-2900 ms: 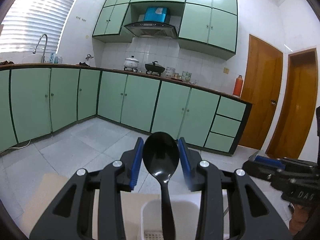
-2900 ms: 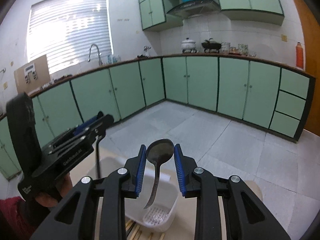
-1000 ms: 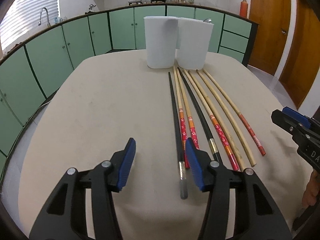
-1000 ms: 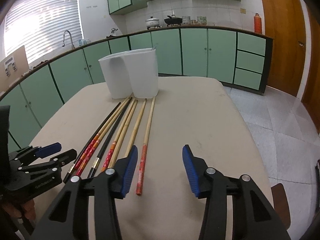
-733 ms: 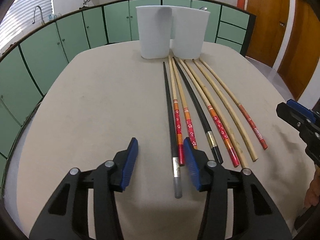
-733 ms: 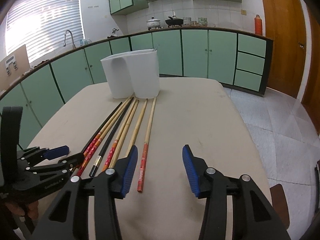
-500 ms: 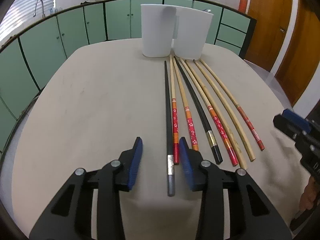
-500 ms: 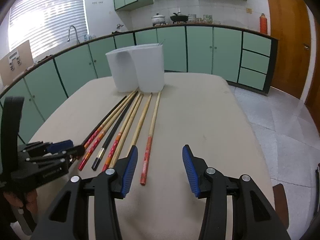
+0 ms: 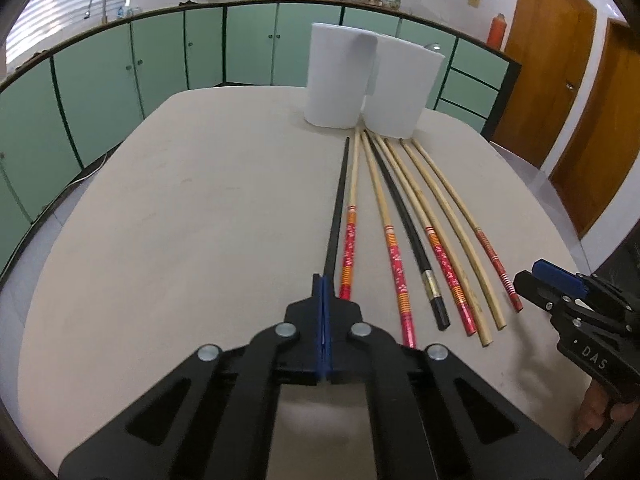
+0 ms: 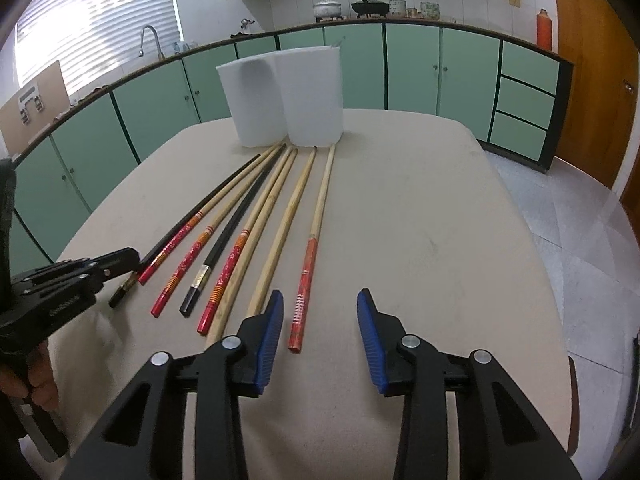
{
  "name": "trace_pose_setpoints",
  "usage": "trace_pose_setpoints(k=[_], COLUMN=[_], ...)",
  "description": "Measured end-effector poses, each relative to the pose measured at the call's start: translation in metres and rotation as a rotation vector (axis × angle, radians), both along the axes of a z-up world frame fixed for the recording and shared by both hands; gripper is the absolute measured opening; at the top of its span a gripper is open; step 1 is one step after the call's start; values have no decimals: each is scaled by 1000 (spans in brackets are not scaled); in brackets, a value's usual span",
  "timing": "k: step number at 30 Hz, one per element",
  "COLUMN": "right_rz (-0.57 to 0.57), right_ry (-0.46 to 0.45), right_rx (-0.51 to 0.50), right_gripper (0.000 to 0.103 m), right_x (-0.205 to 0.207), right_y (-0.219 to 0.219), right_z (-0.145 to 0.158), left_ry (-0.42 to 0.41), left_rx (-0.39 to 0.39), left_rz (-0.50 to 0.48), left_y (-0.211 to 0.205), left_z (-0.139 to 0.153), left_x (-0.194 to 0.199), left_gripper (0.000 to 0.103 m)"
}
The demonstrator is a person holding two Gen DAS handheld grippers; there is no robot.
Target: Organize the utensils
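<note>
The left gripper, which was standing open around the black chopstick a moment ago, is now clenching tight on that stick's near end, low in the middle of the left wrist view. The blue pads are meeting with the thin shaft pinched between them, so the pickup looks to be starting; the stick is still lying flat on the bench and is not yet lifted. In the right wrist view its metal-tipped end is poking out below that gripper at the lower left.

The right gripper is narrowing its jaws from the wider stance of a second ago. The pads are not pressing on anything yet; the butt of the red-ended chopstick is lying just ahead of the gap, toward the left pad.

The chopsticks are fanning out from the foot of the white holder, a twin-compartment tub standing at the far end of the bench. The held one is slim, dark and straight, lying leftmost in the fan; beside it are bamboo sticks with red and orange patterned ends, and a second black one with a metal band.
</note>
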State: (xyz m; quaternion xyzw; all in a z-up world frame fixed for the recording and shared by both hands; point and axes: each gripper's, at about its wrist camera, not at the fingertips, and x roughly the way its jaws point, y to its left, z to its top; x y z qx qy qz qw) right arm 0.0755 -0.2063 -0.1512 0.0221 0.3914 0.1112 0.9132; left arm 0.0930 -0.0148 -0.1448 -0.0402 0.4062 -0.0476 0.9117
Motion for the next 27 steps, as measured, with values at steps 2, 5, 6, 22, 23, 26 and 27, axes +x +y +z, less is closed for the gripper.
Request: trace_pose_setpoints(k=[2,5,6,22,23,26,27], right_rz=[3,3,2,-5,-4,-9,-15], right_ry=[-2,-6,-5,-18,-19,-19,-20], right_rx=[-2,-4,-5,13,13,16,20], right_gripper=[38,38,38,38,38,38,38], right_x=[-1,-1,-1,-3,-2,-2,-2], right_y=[0,0,0,-6,-6,-6,-7], right_z=[1,1,1,5,5,4,4], left_ry=[2,4,9,20,18,13,14], left_rx=[-13,-18,-18,-25,-26,-18,-12], left_rz=[13,41,52,-16,-21,-40,-46], left_y=[5,11,12,6,5,1,-2], left_z=[0,-1,-2,-2,-1,-1,-2], left_x=[0,2,3,-15,-16,-19,-19], left_gripper=[0,0,0,17,18,18,18])
